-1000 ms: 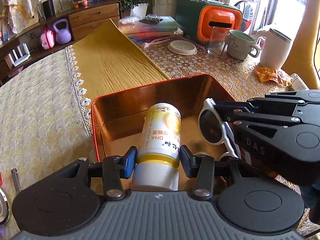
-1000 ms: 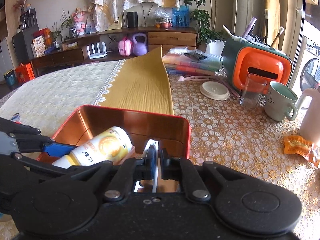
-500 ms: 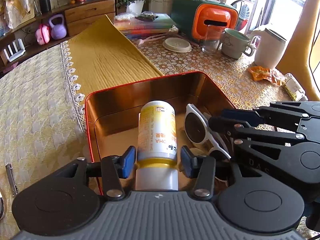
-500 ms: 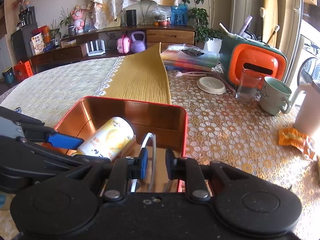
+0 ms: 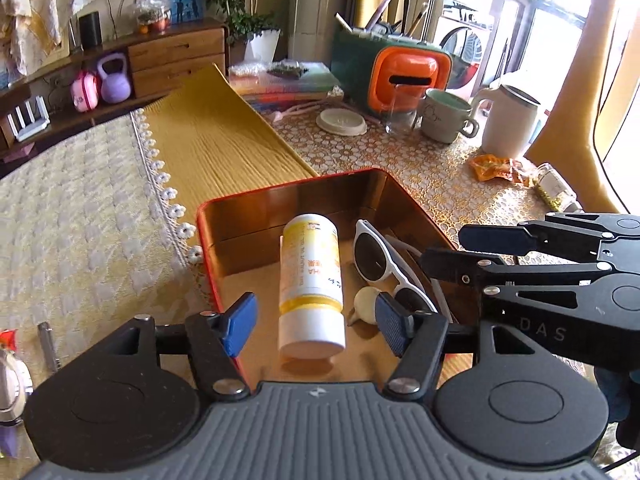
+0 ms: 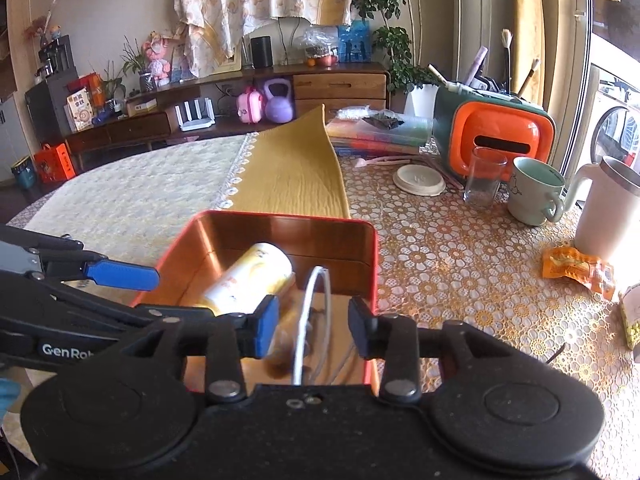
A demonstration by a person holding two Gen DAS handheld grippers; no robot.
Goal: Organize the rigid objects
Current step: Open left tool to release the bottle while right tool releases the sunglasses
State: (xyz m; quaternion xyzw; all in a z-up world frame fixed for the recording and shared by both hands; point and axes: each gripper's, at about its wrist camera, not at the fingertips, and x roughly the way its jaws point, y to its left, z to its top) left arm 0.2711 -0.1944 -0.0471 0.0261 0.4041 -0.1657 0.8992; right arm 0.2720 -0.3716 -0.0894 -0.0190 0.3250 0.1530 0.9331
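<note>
A red tin box (image 5: 208, 240) (image 6: 370, 248) with a golden inside stands on the table. A yellow and white bottle (image 5: 310, 280) (image 6: 248, 280) lies in it, white cap toward me. White sunglasses (image 5: 384, 260) (image 6: 312, 312) rest beside the bottle on its right, with a small cream object (image 5: 366, 300) next to them. My left gripper (image 5: 316, 322) hovers above the bottle's cap end; its jaws are opening and its pads are clear of the bottle. My right gripper (image 6: 310, 326) hangs over the sunglasses, jaws opening, pads apart from the frame.
A yellow runner (image 5: 216, 148) and lace cloth cover the table. At the back right stand an orange and green box (image 5: 408, 76), a glass (image 6: 482, 178), a mug (image 5: 444, 116), a white jug (image 5: 510, 124) and a round lid (image 5: 340, 122). An orange snack packet (image 6: 576, 266) lies right.
Both grippers have let go: the left pads have spread off the bottle, the right pads off the sunglasses. Both have pulled back and up, leaving bottle and sunglasses lying in the tin.
</note>
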